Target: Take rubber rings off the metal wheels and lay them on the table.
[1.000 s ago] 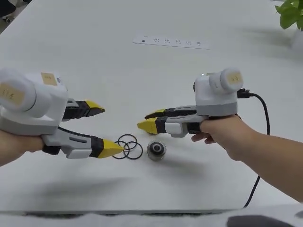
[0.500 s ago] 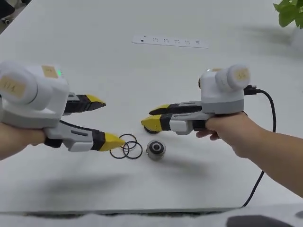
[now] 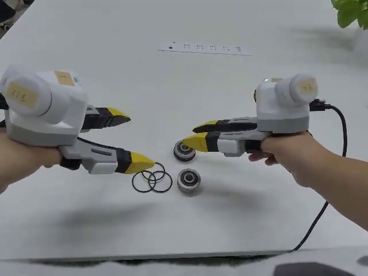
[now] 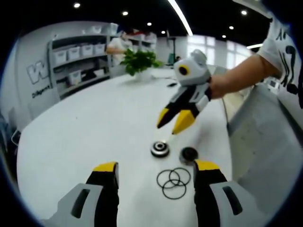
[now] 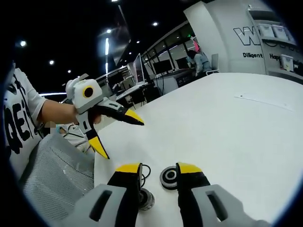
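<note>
Here, three black rubber rings (image 3: 152, 180) lie overlapping on the white table (image 3: 172, 230) near its front edge, with a metal wheel (image 3: 188, 180) just to their right. The left gripper (image 3: 131, 141) hangs above the rings, its jaws spread wide and empty, the lower yellow tip just over the rings' far left side. A little farther back sits a second wheel (image 3: 184, 150), apart from the first. The right gripper (image 3: 194, 134) points in from the right, jaws parted only narrowly and gripping nothing, tips just above that far wheel. Far across the table lies a white power strip (image 3: 204, 49); a leafy plant (image 3: 351, 11) shows at the far right.
</note>
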Available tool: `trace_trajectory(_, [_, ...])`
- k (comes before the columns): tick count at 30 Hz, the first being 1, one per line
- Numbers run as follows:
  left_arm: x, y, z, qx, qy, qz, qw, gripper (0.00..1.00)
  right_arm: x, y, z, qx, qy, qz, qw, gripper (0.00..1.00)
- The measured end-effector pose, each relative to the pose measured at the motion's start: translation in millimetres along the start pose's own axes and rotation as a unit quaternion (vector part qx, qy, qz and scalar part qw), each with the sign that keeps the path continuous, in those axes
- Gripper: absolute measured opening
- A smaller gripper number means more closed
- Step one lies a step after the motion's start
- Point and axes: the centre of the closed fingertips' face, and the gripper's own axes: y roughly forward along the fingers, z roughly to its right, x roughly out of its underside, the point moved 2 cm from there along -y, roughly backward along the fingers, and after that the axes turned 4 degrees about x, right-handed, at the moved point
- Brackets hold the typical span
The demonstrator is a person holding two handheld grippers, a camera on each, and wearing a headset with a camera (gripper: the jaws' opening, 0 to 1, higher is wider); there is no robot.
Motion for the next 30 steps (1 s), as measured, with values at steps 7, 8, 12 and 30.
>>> trace_trajectory(7, [-1.9, 5.6, -2.8, 0.001, 0.001, 0.0, 1.0, 0.65, 4.8, -2.9, 5.7, 0.008, -0.006, -0.005, 0.9999, 0.25])
trace_trajectory(8, [-2.1, 6.5, -3.4, 0.001, 0.002, 0.0, 1.0, 0.64, 5.4, -3.4, 6.8, 0.009, -0.006, -0.006, 0.9999, 0.25])
trace_trajectory(12, [-1.8, 8.7, -6.0, 0.0, 0.0, -0.001, 1.0, 0.64, 7.3, -5.4, 10.9, 0.014, -0.008, -0.007, 0.9998, 0.24])
trace_trajectory(30, [-1.5, 21.8, -9.3, 0.005, -0.004, -0.005, 1.0, 0.63, 21.0, -8.1, 22.8, 0.026, -0.017, -0.022, 0.9993, 0.22])
